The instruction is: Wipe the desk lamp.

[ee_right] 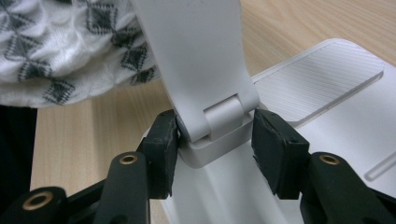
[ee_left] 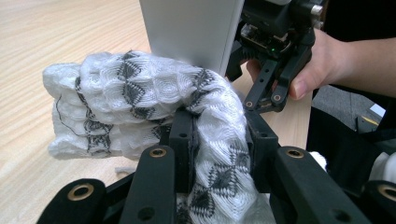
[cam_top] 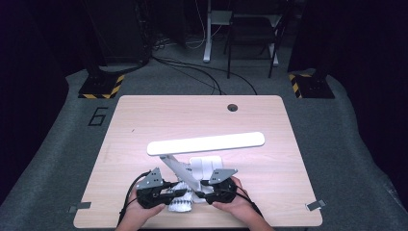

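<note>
Dim dark surround, glaring lit lamp head (cam_top: 206,143), bright tabletop, soft close-up blur

One white desk lamp (cam_top: 206,143), one patterned white cloth (cam_top: 182,202) and two black tongs, left (cam_top: 179,192) and right (cam_top: 199,190), sit on one wooden counter (cam_top: 144,120).

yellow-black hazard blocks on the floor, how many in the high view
2: one block lies on the floor beyond the table's far left corner, the other block beyond its far right corner. The dark edges of the room may hide more.
</note>
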Tool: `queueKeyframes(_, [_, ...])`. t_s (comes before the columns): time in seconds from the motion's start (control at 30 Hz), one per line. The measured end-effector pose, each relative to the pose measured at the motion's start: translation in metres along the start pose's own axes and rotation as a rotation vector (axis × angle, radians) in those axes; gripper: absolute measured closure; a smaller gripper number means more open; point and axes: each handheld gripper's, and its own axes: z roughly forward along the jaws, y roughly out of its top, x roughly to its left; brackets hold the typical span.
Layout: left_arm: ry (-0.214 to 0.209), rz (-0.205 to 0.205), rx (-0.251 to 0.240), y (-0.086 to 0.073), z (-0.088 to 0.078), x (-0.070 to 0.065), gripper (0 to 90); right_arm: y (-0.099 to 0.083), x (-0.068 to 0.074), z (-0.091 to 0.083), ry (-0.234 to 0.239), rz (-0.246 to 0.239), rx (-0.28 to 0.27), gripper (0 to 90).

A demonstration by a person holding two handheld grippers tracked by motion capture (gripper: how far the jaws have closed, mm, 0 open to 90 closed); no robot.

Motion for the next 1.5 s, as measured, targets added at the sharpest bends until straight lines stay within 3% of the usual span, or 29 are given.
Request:
queueKeyframes(0.07, [0.004,-0.003,-0.009,-0.001,0.002,0.0,69.8,0.0,0.0,0.0,-0.001,-0.004,-0.005,51.8])
queueKeyframes(0.2, [-0.004,-0.002,0.016,-0.004,0.009,0.001,69.9,-0.001,0.002,-0.001,-0.002,0.004,0.001,54.8])
queueKeyframes(0.3, [-0.014,-0.006,0.037,-0.008,0.014,0.003,70.0,-0.002,0.003,-0.002,-0.007,-0.03,0.008,57.9])
queueKeyframes(0.87, [-0.033,-0.026,0.11,-0.02,0.041,0.007,70.0,-0.002,0.006,-0.001,-0.02,-0.001,-0.006,58.5])
queueKeyframes(1.07, [-0.023,-0.003,0.111,-0.016,0.034,0.005,70.1,-0.003,0.005,-0.001,-0.015,-0.002,-0.008,58.5])
queueKeyframes(1.2, [-0.018,-0.013,0.055,-0.011,0.022,0.006,70.3,-0.003,0.005,-0.001,-0.011,-0.003,-0.01,58.5])
queueKeyframes(1.5, [0.014,-0.005,-0.016,0.01,-0.009,-0.001,70.3,-0.003,0.005,-0.001,-0.013,-0.002,-0.009,58.5])
